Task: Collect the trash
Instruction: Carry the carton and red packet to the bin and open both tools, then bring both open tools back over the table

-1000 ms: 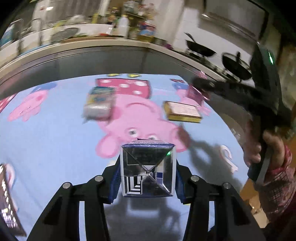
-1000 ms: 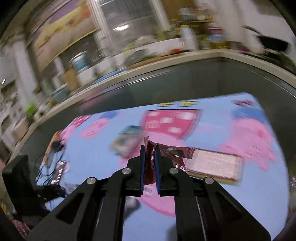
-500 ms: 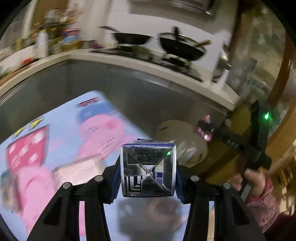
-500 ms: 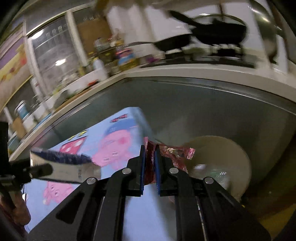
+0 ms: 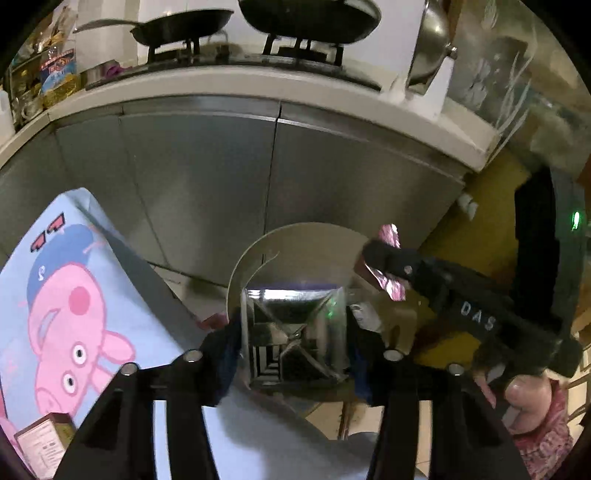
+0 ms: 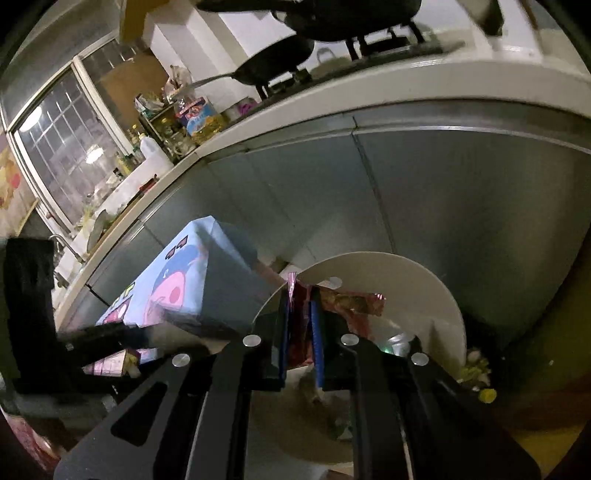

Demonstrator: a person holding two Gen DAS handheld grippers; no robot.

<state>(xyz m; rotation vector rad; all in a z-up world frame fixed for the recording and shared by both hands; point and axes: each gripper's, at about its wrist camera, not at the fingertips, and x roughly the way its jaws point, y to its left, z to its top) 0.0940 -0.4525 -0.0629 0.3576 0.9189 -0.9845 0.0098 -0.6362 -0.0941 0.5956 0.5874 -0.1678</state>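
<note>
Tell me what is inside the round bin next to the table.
In the right wrist view, the bin holds some pale scraps and a shiny can-like piece near its bottom. The right gripper and its red wrapper cover much of the opening, hiding the rest.

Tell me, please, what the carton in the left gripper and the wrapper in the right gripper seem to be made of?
Carton: apparently foil-lined paperboard, with a mirror-like silver face and folded seams. Wrapper: probably thin metallised plastic film, crinkled, glossy red-pink and glinting.

frying pan [image 5: 184,26] on stove | wok [image 5: 310,14] beside it | steel cabinet doors [image 5: 258,177] below counter | Peppa Pig tablecloth [image 5: 66,306] left
</note>
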